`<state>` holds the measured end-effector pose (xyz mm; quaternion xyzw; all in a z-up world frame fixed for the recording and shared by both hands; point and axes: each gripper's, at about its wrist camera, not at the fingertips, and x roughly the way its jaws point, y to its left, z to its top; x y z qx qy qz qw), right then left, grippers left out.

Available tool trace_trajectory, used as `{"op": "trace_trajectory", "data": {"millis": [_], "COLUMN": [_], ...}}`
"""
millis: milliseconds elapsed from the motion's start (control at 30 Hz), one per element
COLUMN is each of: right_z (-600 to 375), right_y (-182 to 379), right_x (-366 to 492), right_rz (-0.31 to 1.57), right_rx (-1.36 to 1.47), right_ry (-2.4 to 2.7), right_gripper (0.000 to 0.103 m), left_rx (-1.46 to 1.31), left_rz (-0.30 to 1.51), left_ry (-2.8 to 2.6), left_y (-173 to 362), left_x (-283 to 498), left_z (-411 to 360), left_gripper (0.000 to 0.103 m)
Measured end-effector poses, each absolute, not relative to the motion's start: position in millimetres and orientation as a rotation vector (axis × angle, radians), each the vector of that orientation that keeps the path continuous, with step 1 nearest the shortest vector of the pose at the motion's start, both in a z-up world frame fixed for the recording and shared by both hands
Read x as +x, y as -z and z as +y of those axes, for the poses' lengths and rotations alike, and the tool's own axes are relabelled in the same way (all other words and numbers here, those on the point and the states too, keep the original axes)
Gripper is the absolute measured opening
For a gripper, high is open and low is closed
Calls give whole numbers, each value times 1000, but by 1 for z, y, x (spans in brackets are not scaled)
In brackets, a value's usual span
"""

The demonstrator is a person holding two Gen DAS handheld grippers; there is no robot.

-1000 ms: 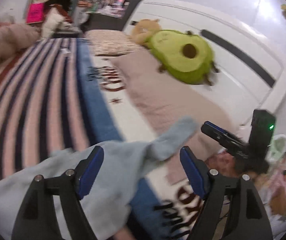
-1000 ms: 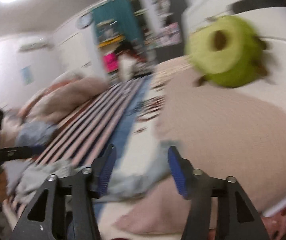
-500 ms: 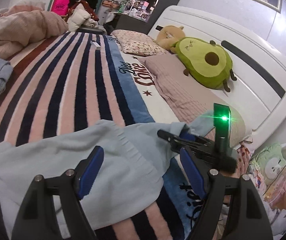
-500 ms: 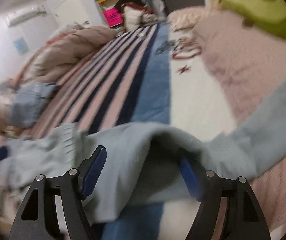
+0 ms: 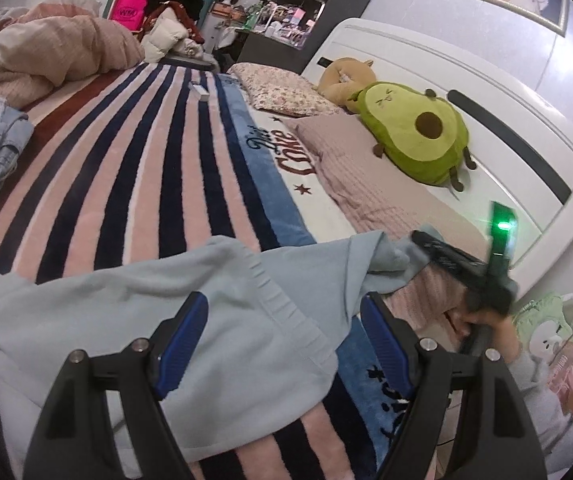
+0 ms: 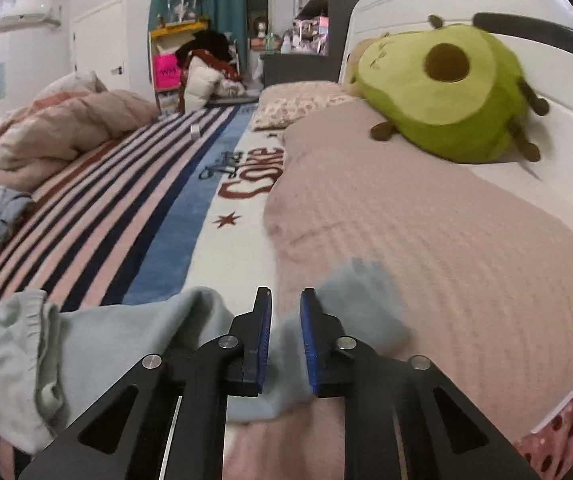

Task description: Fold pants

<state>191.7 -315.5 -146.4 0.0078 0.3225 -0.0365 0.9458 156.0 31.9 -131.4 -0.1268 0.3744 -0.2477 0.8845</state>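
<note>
Bed (image 5: 518, 128), striped blanket (image 5: 134, 184), pale blue pants (image 5: 134, 320), pink pillow (image 6: 426, 232), avocado plush (image 5: 414, 136)

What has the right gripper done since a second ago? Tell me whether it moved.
Yes. In the left wrist view the right gripper has gone from beside the headboard onto the pants at the pillow's near edge. Its jaws have just been closing on the fabric.

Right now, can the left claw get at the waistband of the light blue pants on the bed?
Probably yes. The left claw is open and hangs just over the pants, the ribbed waistband lying between its fingers with nothing on top. The right claw grips a leg end, off to the side.
</note>
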Motion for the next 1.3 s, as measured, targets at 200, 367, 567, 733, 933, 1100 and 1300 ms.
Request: {"op": "trace_trajectory", "data": {"millis": [200, 367, 567, 733, 933, 1100, 1300], "right_z": [-274, -231, -223, -249, -283, -312, -317], "right_y": [138, 186, 206, 182, 164, 177, 162], "right_x": [192, 233, 248, 225, 176, 140, 139], "right_rz": [668, 933, 881, 801, 715, 705, 690], "right_rx": [7, 9, -107, -97, -8, 27, 121], "right_ry": [-116, -57, 125, 178, 107, 158, 41], "right_gripper": [48, 65, 12, 12, 12, 3, 36], "left_rx": [-288, -301, -301, -314, -320, -306, -307], "left_rz": [776, 771, 771, 769, 760, 762, 757], "left_ry": [502, 486, 472, 477, 495, 512, 518], "left_y": [134, 136, 140, 141, 140, 139, 136], "left_x": [157, 155, 154, 155, 152, 149, 149], "left_z": [39, 51, 58, 60, 57, 49, 46], "left_gripper": [75, 75, 75, 75, 75, 75, 75]}}
